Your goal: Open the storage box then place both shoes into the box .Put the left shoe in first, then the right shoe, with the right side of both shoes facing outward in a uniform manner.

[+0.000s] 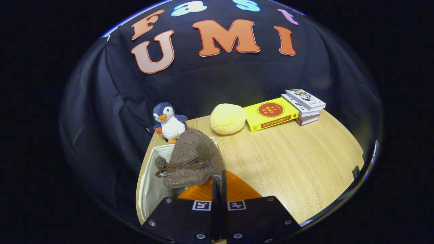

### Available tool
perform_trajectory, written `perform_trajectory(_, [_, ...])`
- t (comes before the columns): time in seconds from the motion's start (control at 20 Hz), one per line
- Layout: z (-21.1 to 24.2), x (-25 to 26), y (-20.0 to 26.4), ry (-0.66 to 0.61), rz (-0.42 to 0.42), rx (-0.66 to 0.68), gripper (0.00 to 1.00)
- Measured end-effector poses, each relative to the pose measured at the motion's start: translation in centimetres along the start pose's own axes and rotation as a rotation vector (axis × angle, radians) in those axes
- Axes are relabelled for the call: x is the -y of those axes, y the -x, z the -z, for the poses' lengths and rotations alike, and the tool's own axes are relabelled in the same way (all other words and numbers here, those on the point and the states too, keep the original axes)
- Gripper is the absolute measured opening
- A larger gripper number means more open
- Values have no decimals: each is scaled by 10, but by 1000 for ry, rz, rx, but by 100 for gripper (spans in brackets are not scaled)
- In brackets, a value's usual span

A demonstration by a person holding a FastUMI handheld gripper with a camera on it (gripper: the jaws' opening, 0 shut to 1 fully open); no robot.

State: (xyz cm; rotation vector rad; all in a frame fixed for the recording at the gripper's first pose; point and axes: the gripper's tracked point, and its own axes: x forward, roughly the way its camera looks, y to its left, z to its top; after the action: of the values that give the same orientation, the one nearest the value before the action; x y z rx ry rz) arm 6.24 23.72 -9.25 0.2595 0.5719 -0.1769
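Between the fingers, at near end of light wooden tabletop [288, 162]: gripper [219, 183] fingers pressed nearly together, clamped on thin edge at heel of brown felt-like wool shoe [193, 159] w/ dark brown leather bow. Shoe held toe-away, tilted, hanging over open cream fabric-lined storage box [149, 183]; whether sole touched box rim, can't tell. Bow knot centred on upper, loops spread to the side over box opening. Small pom-pom of same brown wool beside bow. Box sat at table's edge, just ahead of and beside fingers; inside wall visible, pale, contents mostly hidden by shoe. Second shoe: couldn't make out. Orange ridged part of the gripper rig just behind fingers, under shoe heel.

Beyond box, touching or nearly touching its far rim: small blue-and-white plush penguin [168, 122] w/ orange beak, upright, facing toward gripper. Further along, well apart from box: round pale-yellow bun-shaped cushion [228, 118]. Just beside cushion: flat yellow book w/ red circle on cover [270, 113]. Touching that book's far side: short stack of white-covered books [305, 105], top one slightly skewed. Black cloth wall [101, 101] behind table.
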Motion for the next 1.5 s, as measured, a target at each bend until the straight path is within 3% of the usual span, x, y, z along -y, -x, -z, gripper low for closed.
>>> perform_trajectory(0.45, [2,-7,-12,12,26,35,3])
perform_trajectory(0.5, [8,-13,-13,9,13,17,6])
perform_trajectory(0.55, [14,-16,-13,7,4,-2,17])
perform_trajectory(0.65, [14,-13,-10,18,10,-3,26])
perform_trajectory(1.05, [10,-15,6,14,-19,17,58])
perform_trajectory(1.2, [-2,-6,17,20,-11,50,59])
perform_trajectory(1.5, [-31,27,42,48,13,115,74])
